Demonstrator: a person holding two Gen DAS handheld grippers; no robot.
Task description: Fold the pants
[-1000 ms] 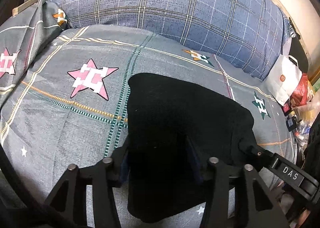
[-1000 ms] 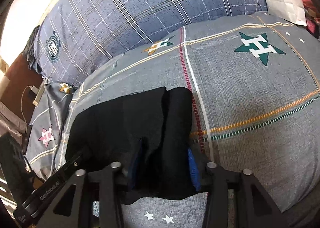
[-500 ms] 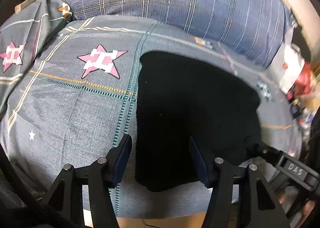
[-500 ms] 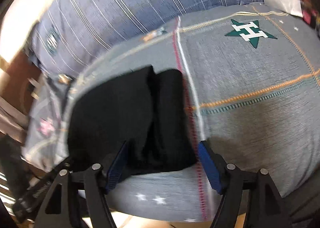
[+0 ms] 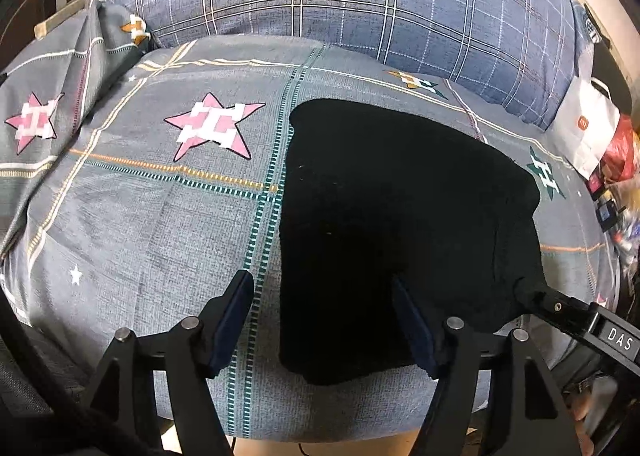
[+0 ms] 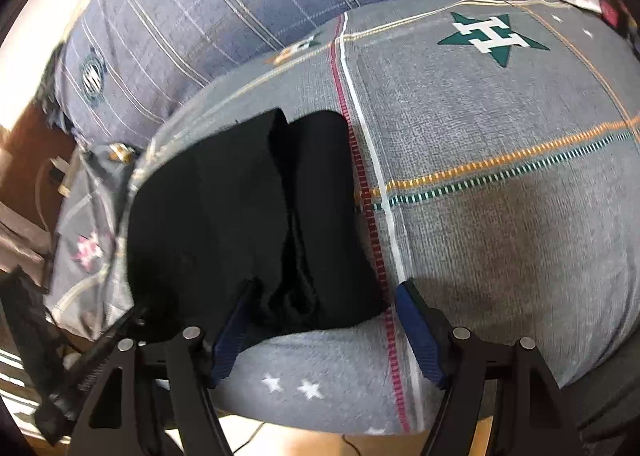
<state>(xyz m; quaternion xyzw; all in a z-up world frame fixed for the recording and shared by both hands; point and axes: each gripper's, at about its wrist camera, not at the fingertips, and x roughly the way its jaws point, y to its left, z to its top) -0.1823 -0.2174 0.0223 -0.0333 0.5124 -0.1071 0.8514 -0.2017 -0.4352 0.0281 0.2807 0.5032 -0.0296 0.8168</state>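
Black pants (image 5: 400,212) lie folded into a compact block on the grey star-print bedspread (image 5: 160,224), near its front edge, below the blue plaid pillow (image 5: 360,4). Left gripper (image 5: 324,320): jaws have just been opening, now spread wide over the pants' near left corner, pads clear of cloth. Right gripper (image 6: 320,328): likewise parted wide, straddling the near right corner, gripping nothing.

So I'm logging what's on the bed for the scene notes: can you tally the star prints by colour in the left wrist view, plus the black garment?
Pink stars: 2
Green stars: 1
Small white stars: 1
Folded black pants: 1
Total: 5
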